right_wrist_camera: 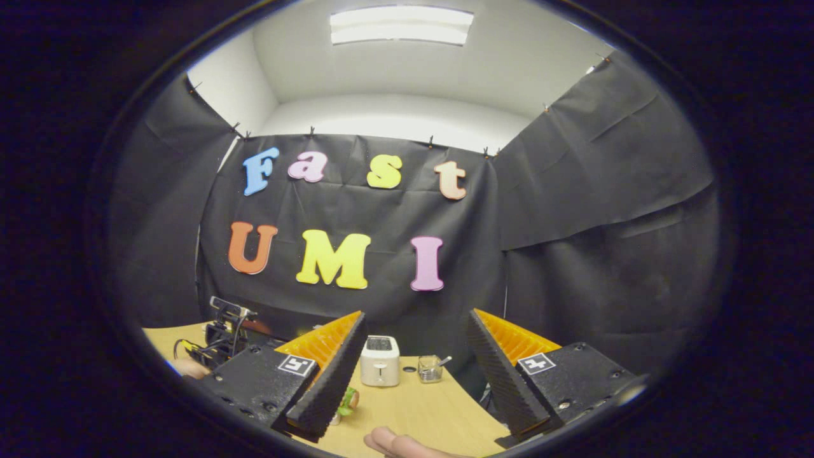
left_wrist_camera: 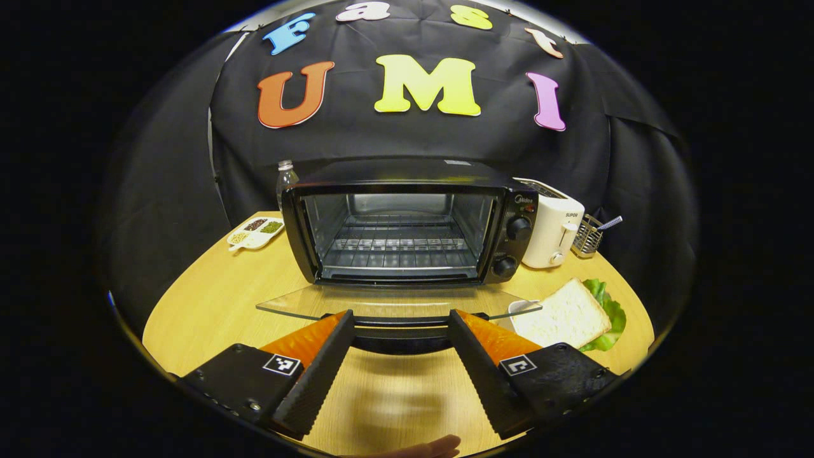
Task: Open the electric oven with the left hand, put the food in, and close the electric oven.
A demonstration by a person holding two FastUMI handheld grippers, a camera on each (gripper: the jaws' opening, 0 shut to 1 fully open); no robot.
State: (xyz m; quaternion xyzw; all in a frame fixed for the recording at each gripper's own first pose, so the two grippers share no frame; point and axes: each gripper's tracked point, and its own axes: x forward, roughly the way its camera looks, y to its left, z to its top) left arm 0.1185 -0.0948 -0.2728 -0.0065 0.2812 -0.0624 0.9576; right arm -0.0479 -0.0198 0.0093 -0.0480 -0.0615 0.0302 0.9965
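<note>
The black electric oven [left_wrist_camera: 407, 219] stands mid-table with its glass door [left_wrist_camera: 394, 300] folded down flat, so the empty wire rack [left_wrist_camera: 400, 245] shows inside. My left gripper [left_wrist_camera: 400, 316] is open just in front of the door, its fingers either side of the dark door handle [left_wrist_camera: 399, 336]. The food, a slice of bread [left_wrist_camera: 559, 315] on lettuce, lies on a white plate right of the door. My right gripper [right_wrist_camera: 416, 315] is open, holds nothing and is raised, pointing at the back wall. A green scrap of the lettuce [right_wrist_camera: 348, 401] peeks out beside its left finger.
A white toaster [left_wrist_camera: 553, 232] [right_wrist_camera: 379, 360] and a wire utensil holder [left_wrist_camera: 588, 235] stand right of the oven. A divided seasoning tray [left_wrist_camera: 255, 232] and a bottle [left_wrist_camera: 286, 181] are at its left. A person's fingertips [right_wrist_camera: 394, 442] show low down.
</note>
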